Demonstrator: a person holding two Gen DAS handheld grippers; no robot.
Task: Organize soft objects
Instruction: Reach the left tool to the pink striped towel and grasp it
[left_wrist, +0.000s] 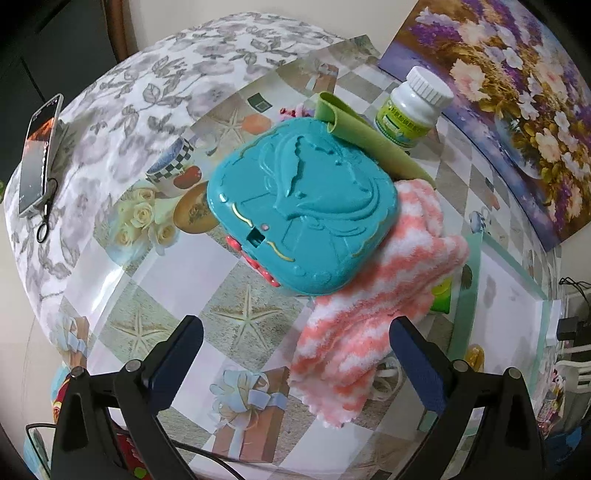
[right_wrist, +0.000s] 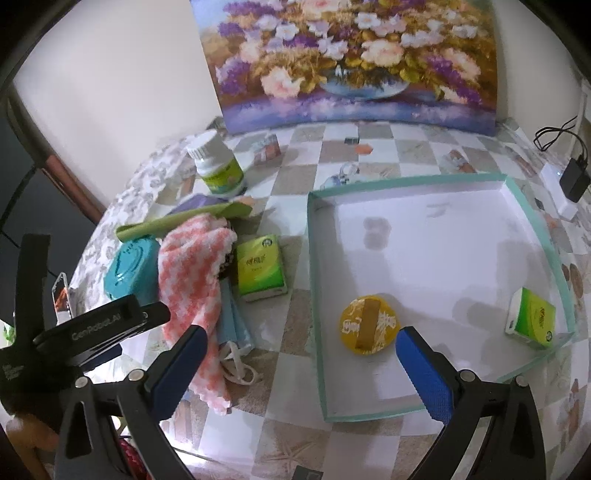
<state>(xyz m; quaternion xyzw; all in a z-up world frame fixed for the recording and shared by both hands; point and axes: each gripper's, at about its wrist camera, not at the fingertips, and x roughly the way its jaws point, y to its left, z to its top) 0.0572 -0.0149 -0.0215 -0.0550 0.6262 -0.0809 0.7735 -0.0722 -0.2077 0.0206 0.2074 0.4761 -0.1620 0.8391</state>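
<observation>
A pink-and-white fluffy towel (left_wrist: 354, 332) lies on the table, partly under a teal plastic case (left_wrist: 303, 206). A green cloth (left_wrist: 365, 136) lies behind the case. My left gripper (left_wrist: 295, 354) is open and empty, just short of the towel's near end. In the right wrist view the towel (right_wrist: 188, 280) lies left of a white tray (right_wrist: 317, 295) with a teal rim. A blue face mask (right_wrist: 236, 325) sticks out under the towel. My right gripper (right_wrist: 301, 358) is open and empty above the tray's near left edge. The left gripper's body (right_wrist: 99, 325) shows at the left.
In the tray lie a yellow round packet (right_wrist: 369, 325) and a green tissue pack (right_wrist: 532, 319). Another tissue pack (right_wrist: 260, 267) lies beside the towel. A white pill bottle (right_wrist: 218, 166) and a flower painting (right_wrist: 351, 59) stand at the back. A phone (left_wrist: 38, 155) lies far left.
</observation>
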